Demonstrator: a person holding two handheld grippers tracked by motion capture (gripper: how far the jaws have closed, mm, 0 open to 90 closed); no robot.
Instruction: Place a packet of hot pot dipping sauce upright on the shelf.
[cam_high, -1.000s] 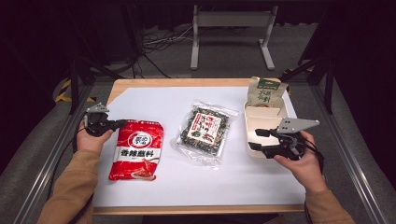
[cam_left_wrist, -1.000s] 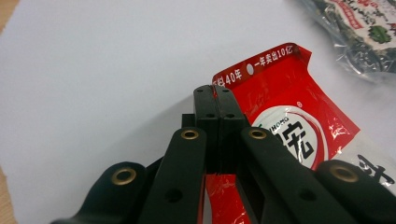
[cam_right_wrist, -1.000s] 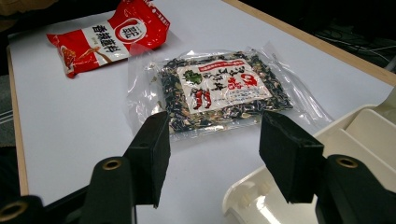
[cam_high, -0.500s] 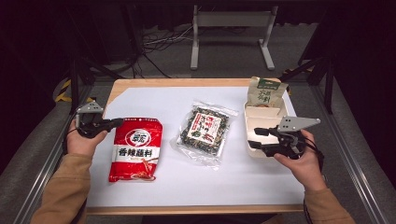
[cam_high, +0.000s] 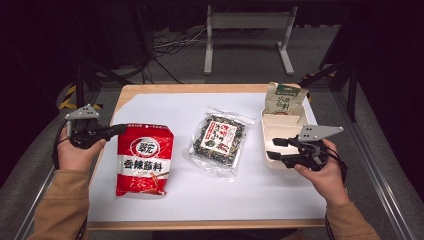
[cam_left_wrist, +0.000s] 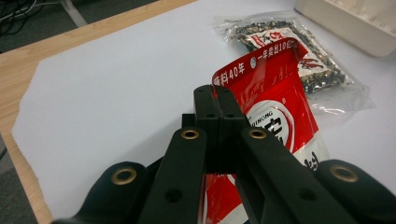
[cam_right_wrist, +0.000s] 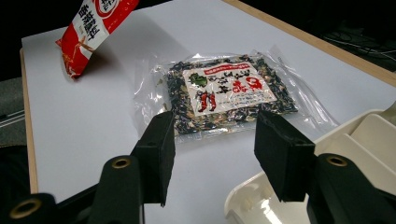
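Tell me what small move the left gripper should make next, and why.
Probably lift a little: the left gripper is shut on the red sauce packet's top corner, which is raised while its far end rests on the white sheet.

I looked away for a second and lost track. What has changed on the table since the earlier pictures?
The left gripper, shut on the red packet's top corner, has drawn back toward the table's left edge, lifting that end. The clear seaweed packet, the white tray, the green pouch and the open right gripper stayed put.
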